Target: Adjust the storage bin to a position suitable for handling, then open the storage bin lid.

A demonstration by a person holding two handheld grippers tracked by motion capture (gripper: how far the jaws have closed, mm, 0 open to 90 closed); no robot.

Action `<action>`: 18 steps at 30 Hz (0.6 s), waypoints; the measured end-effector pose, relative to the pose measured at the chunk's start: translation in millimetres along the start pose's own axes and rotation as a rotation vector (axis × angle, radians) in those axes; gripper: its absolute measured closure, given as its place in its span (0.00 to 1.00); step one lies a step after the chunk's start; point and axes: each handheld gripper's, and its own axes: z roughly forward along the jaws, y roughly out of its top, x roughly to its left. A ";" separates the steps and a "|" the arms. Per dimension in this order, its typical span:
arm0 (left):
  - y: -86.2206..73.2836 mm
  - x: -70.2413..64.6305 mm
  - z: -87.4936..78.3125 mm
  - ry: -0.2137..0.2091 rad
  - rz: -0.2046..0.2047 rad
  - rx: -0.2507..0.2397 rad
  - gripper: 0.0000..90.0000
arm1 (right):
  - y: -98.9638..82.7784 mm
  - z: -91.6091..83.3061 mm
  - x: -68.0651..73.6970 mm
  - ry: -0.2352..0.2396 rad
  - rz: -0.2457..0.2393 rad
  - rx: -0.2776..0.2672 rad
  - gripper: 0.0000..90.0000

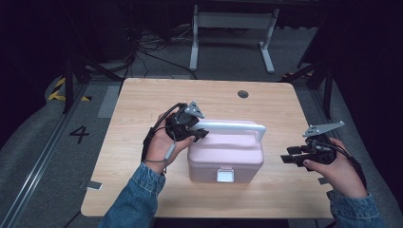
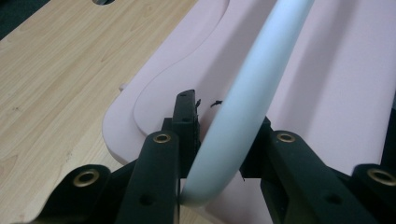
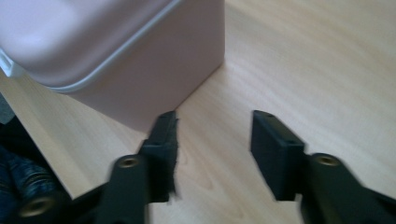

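Your pink box (image 1: 225,159) sits near the middle of the wooden table (image 1: 142,95), a little toward the near edge, with its white front latch (image 1: 225,175) facing you. Its lid is down, and the pale handle (image 1: 233,126) stands raised above it, running left to right across the far side of the lid.

Your left gripper (image 1: 192,128) is at the left end of that handle. In the left gripper view the two black jaws are closed on the handle (image 2: 243,107), one on each side of the bar just above its bend, with the pink lid (image 2: 327,84) spread out behind.

Your right gripper (image 1: 294,156) hovers to the right of the box, apart from it, pointing left toward it. In the right gripper view its jaws stand open with bare tabletop (image 3: 299,56) between them, and the box's corner (image 3: 154,70) lies just beyond the left jaw; whether that jaw touches the box is hard to tell, since the picture is slightly blurred.

A small dark round hole (image 1: 243,94) shows in the table's far side.
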 end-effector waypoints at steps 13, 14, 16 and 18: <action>10.8 -4.3 -7.6 0.043 0.020 0.039 0.85 | 2.2 -5.4 1.5 0.006 -0.019 -0.038 0.64; 10.8 -4.3 -7.6 0.043 0.020 0.039 0.85 | 2.8 -5.3 2.0 0.008 -0.022 -0.042 0.65; 12.4 -2.8 -8.8 0.044 0.017 0.034 0.87 | 3.5 -4.4 3.4 0.015 -0.028 -0.048 0.65; 13.5 -2.0 -9.9 0.039 0.014 0.039 0.87 | 3.7 -4.1 3.9 0.021 -0.032 -0.049 0.65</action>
